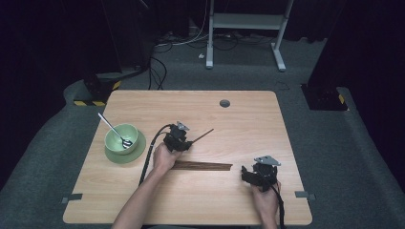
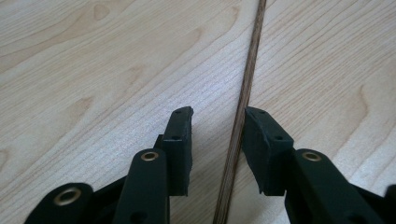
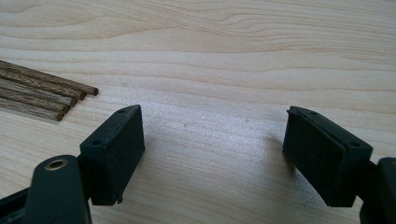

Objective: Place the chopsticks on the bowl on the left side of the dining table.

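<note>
A single dark wooden chopstick (image 1: 204, 135) lies slanted on the light wooden table (image 1: 248, 124). My left gripper (image 1: 190, 141) is at its near end. In the left gripper view the chopstick (image 2: 252, 60) runs between the jaws of the left gripper (image 2: 217, 116), close against the right-hand pad (image 2: 261, 144), with a clear gap to the other pad. A bundle of several more chopsticks (image 1: 203, 165) lies flat mid-table. My right gripper (image 1: 244, 172) rests just right of the bundle, and in its own view the right gripper (image 3: 212, 121) is wide open over bare wood, the chopstick ends (image 3: 46, 93) at upper left.
A green bowl (image 1: 117, 138) on a green saucer (image 1: 137, 151) holds a metal spoon (image 1: 112, 128) at the table's left. A round cable hole (image 1: 224, 103) sits near the far edge. Beyond the table are grey floor, cables and a desk frame (image 1: 248, 21).
</note>
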The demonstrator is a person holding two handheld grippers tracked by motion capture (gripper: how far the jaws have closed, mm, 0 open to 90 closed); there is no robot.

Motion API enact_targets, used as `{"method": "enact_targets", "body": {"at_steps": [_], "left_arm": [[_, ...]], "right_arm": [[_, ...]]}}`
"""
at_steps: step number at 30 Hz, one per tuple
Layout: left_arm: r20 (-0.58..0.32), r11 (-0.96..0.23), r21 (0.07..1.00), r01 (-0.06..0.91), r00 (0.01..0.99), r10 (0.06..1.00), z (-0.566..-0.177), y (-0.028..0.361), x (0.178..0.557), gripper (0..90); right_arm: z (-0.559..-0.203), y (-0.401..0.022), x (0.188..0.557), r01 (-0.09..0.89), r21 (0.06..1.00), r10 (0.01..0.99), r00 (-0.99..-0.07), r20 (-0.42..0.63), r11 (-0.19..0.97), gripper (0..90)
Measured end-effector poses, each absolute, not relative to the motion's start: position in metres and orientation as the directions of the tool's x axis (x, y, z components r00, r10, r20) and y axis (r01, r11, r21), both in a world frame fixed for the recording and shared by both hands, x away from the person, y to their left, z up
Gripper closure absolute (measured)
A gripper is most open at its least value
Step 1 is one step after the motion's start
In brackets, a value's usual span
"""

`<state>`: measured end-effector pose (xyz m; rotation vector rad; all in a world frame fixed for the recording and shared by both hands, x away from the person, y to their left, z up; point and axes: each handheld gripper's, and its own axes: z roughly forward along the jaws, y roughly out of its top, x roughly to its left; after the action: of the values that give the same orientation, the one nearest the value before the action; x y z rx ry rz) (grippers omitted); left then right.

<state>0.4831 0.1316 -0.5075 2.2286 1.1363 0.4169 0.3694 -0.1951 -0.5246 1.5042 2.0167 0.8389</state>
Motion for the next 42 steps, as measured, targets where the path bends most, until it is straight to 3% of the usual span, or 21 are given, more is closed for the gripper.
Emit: {"method": "enact_targets", "body": {"at_steps": [42], "left_arm": [[0.041,-0.454,0.636,0.624,0.560,0.827,-0.508,0.156,0.498,83.7]], "right_arm": [[-0.525,-0.195,0.369,0.663,0.719,0.960,-0.279,-0.020,0.207,20.1]]}}
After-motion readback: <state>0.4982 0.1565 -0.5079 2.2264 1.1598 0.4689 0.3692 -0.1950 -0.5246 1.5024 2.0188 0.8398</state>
